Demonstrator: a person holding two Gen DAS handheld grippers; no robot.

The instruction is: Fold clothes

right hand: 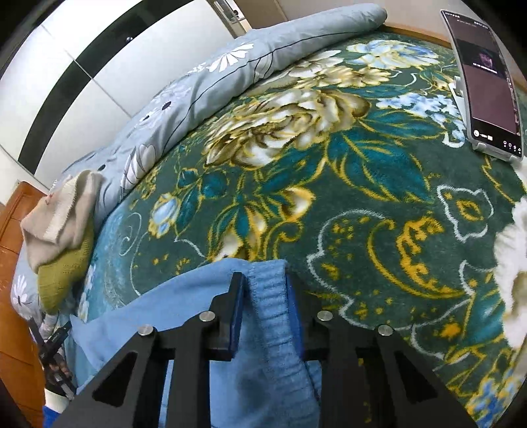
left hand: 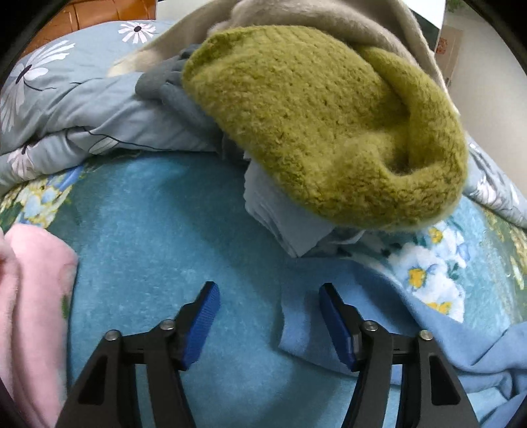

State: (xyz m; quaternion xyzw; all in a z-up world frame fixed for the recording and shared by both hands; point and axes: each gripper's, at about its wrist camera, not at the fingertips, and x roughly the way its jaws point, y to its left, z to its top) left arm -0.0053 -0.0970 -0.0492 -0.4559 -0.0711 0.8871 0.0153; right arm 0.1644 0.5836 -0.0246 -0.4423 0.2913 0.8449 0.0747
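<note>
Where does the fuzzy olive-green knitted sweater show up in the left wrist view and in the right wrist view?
Left wrist view: the fuzzy olive-green knitted sweater fills the upper centre, large, under a beige garment.
Right wrist view: small at the left edge, again under the beige garment.
Shared landmark: the grey-blue daisy-print quilt.

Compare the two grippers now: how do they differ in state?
The left gripper stands open with nothing clamped, while the right gripper is shut on the light blue garment. The left hangs over the blue blanket; the right over its green floral part. Both have blue pads.
</note>
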